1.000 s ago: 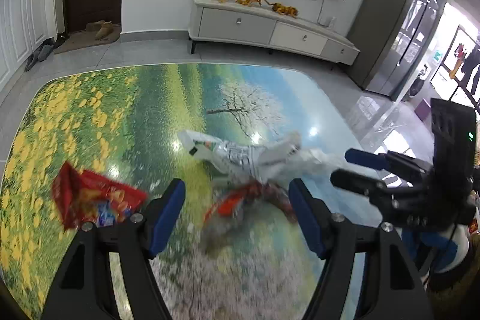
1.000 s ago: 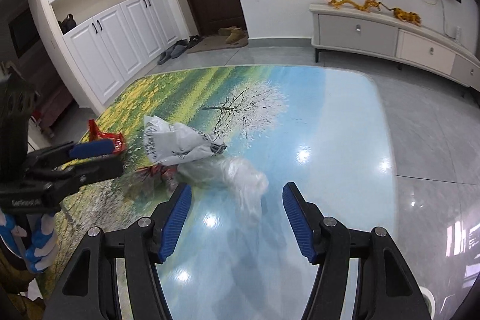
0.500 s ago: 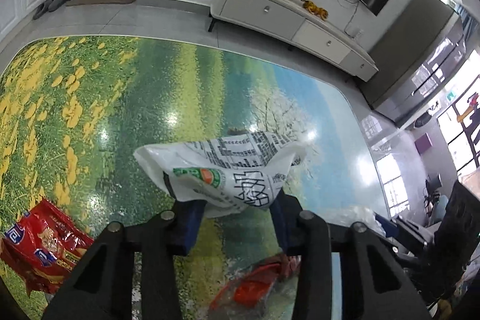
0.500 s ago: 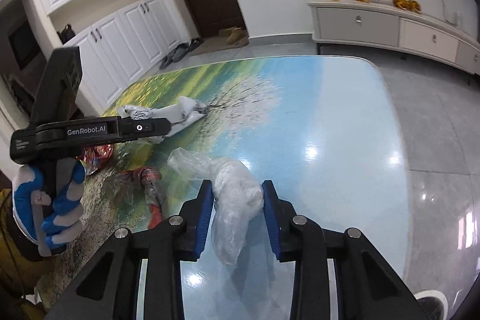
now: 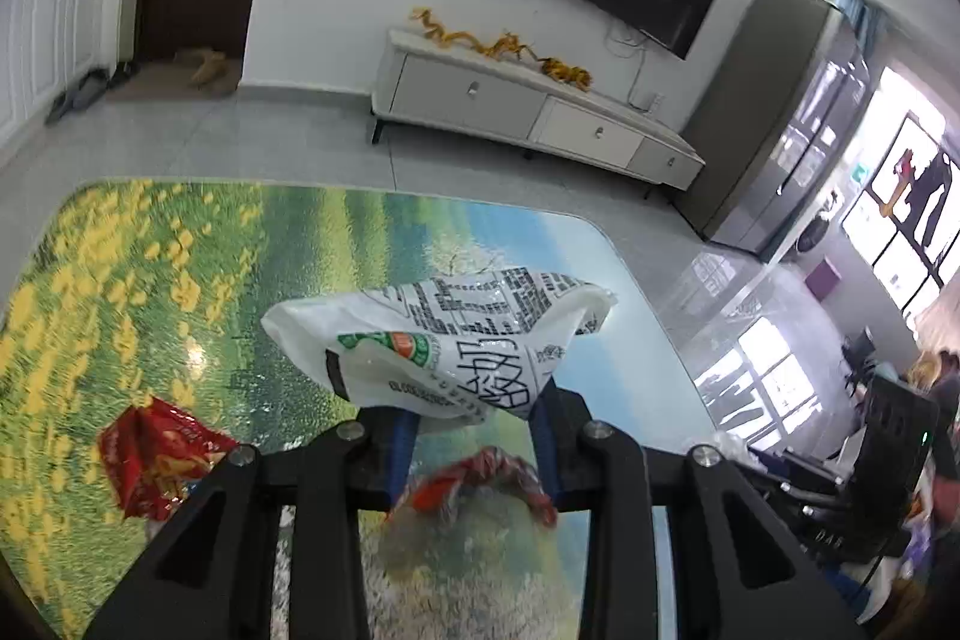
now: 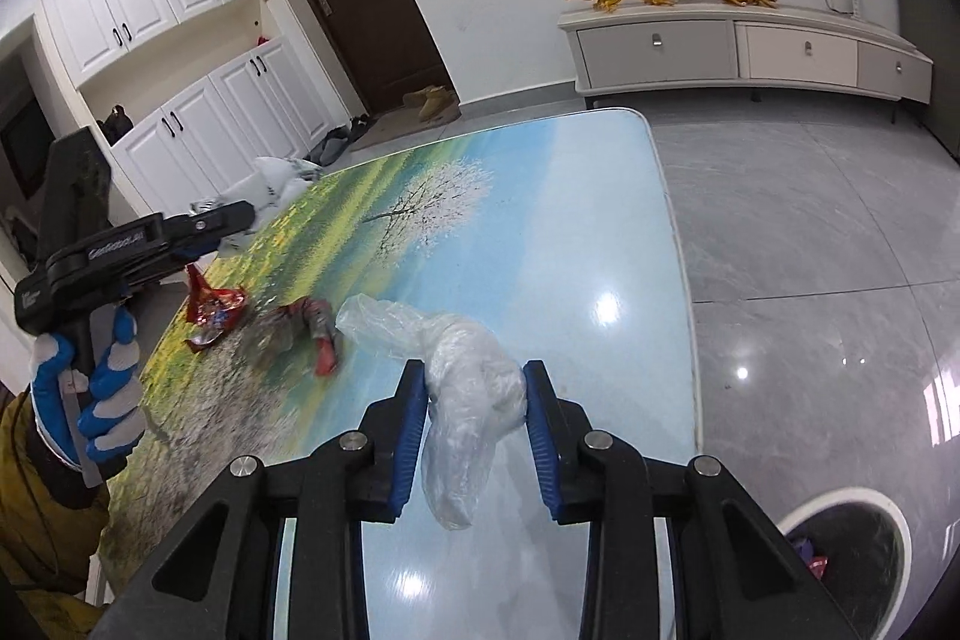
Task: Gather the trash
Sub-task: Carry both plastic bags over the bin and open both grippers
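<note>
My left gripper (image 5: pixel 474 418) is shut on a white printed plastic bag (image 5: pixel 444 340) and holds it above the picture-topped table (image 5: pixel 180 292); the gripper also shows in the right wrist view (image 6: pixel 240 214) with the bag (image 6: pixel 276 178). My right gripper (image 6: pixel 477 394) is shut on a crumpled clear plastic bag (image 6: pixel 468 382), lifted just over the table (image 6: pixel 570 244). A red snack wrapper (image 5: pixel 156 460) and a twisted red wrapper (image 5: pixel 480 478) lie on the table; both show in the right wrist view, the first (image 6: pixel 216 307) and the second (image 6: pixel 306 322).
A trash bin opening (image 6: pixel 846 550) with trash inside shows on the floor at the lower right. A white TV cabinet (image 5: pixel 528 112) stands against the far wall. The table's right edge (image 6: pixel 678 250) borders grey floor tiles.
Both grippers closed on their bags and lifted them: the left on the printed bag, the right on the clear bag. Both have kept rising over the last half second.
</note>
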### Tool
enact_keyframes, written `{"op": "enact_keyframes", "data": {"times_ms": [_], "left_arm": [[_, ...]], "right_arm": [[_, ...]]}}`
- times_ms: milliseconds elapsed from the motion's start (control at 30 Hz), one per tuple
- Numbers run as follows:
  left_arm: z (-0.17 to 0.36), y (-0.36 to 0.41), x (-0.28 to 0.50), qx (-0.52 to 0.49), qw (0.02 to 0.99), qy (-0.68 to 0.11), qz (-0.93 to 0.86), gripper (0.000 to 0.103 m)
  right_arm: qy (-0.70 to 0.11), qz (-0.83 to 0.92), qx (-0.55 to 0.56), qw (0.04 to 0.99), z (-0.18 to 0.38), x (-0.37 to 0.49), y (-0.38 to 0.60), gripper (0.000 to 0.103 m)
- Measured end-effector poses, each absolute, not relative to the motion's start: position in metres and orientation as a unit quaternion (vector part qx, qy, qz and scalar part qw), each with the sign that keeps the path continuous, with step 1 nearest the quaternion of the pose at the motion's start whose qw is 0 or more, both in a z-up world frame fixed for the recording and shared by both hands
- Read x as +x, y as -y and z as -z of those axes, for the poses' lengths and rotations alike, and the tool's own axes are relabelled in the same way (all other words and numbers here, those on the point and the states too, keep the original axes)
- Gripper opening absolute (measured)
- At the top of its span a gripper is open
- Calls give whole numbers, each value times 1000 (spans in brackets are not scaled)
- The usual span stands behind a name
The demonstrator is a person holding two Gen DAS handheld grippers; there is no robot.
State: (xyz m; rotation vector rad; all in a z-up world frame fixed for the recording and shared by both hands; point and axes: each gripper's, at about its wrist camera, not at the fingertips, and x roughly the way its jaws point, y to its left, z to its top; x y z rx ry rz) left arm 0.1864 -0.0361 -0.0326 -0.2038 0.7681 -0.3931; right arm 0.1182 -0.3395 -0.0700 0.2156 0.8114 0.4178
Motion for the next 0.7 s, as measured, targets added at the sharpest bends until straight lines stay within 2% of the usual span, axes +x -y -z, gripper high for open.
{"op": "enact_keyframes", "data": {"times_ms": [700], "left_arm": [[-59,-45,49,-43,950,-292,102,31]], "right_arm": [[-333,-191,122,915,23,22,370,30]]}}
